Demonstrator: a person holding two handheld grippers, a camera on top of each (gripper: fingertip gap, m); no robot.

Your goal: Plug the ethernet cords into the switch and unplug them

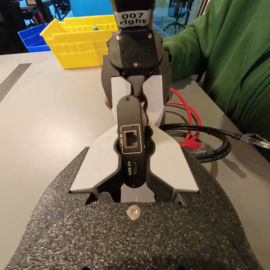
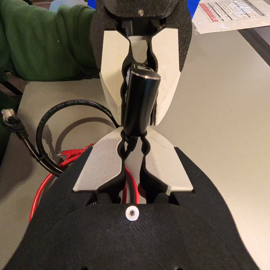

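Observation:
The black switch point(image 1: 130, 114) is upright between my left gripper's point(image 1: 133, 131) grey fingers, its end face with an empty port towards the camera. My left gripper is shut on it. In the right wrist view the switch point(image 2: 140, 102) runs from the left gripper point(image 2: 137, 122) down to my right gripper point(image 2: 133, 134). My right gripper is closed on a black cord end at the switch's near end, and it faces the left gripper from the far side point(image 1: 135, 114). The black cord point(image 1: 190, 127) loops on the table with its other plug point(image 2: 8, 116) loose. The red cord point(image 1: 192, 114) lies unplugged, its plug point(image 2: 68, 153) on the table.
The grey table point(image 1: 58, 116) carries a yellow bin point(image 1: 78, 48) and a blue bin point(image 1: 33, 39) at the back left. A person's green sleeve point(image 1: 219, 58) is at the right. A sheet in a plastic sleeve point(image 2: 233, 14) lies at the table's far corner. My left and right fingertips are right by each other.

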